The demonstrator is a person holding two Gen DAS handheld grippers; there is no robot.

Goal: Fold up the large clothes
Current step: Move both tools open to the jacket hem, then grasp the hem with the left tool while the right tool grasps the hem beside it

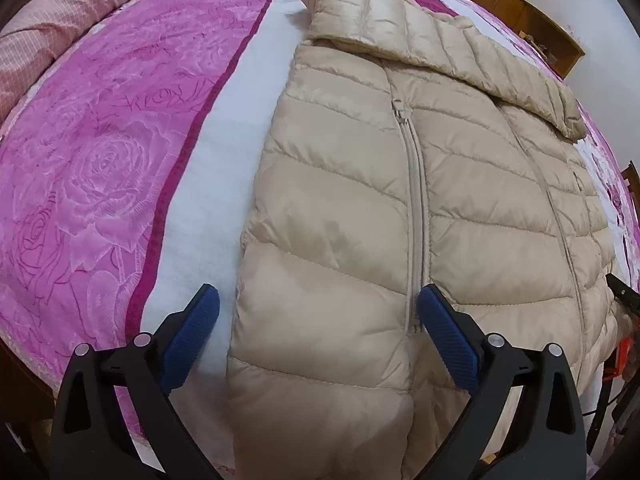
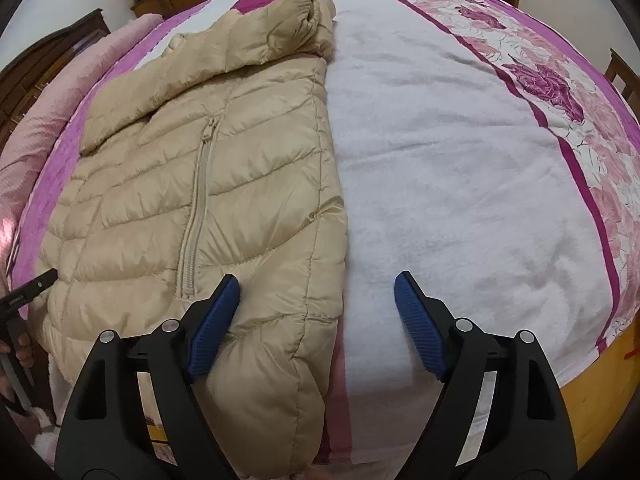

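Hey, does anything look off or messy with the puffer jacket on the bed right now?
Nothing stands out. The beige jacket lies flat on the white blanket, zipped, sleeves folded across its top. Left gripper and right gripper are open over its hem.

The beige jacket (image 1: 360,208) hem runs off both views' bottom edges, partly behind the gripper fingers.
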